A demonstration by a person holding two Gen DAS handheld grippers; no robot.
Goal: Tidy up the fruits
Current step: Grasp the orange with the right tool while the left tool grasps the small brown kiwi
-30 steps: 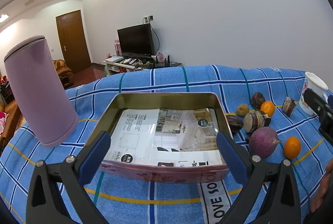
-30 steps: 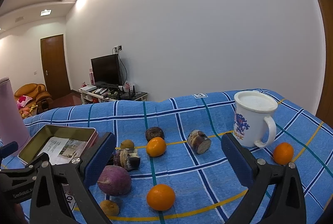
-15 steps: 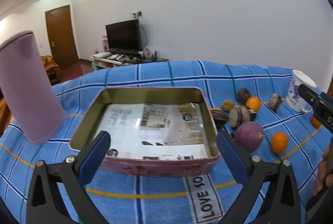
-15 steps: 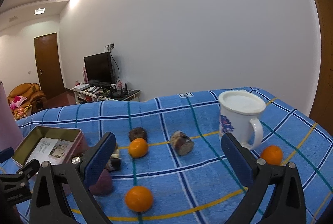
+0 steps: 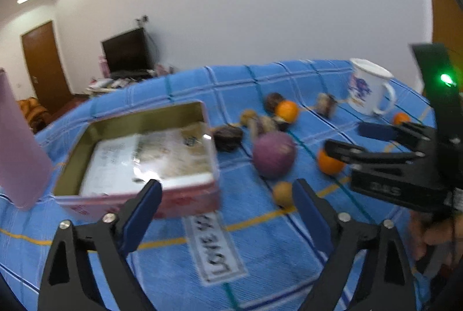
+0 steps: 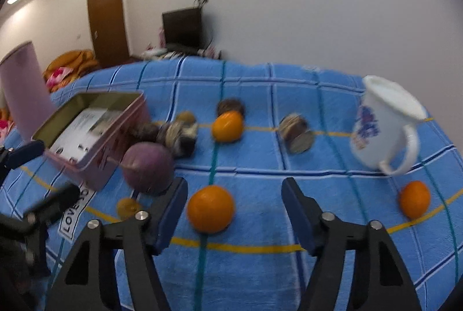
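Fruits lie on a blue checked cloth beside an open pink tin [image 6: 115, 143]. The near orange [image 6: 210, 208] sits on the cloth between my right gripper's [image 6: 234, 189] closing jaws, nearer the left finger; neither pad touches it. A purple round fruit [image 6: 147, 166] rests just left of that. My left gripper [image 5: 227, 192] hangs before the tin's [image 5: 202, 195] front right corner, jaws closing on nothing. A small yellow fruit [image 5: 282, 193] lies by its right finger. The right gripper [image 5: 376, 143] shows over an orange [image 5: 328, 163] in the left wrist view.
A white mug [image 6: 385, 120] stands at the right with an orange [image 6: 414, 198] in front of it. Further back lie another orange [image 6: 227, 125], a cut brown piece [image 6: 296, 131] and dark fruits. A tall pink cylinder [image 6: 24, 88] stands left of the tin.
My right gripper has dropped toward the near orange and its jaws have narrowed around it. My left gripper has swung right, away from the tin's middle, with its jaws slightly narrower.
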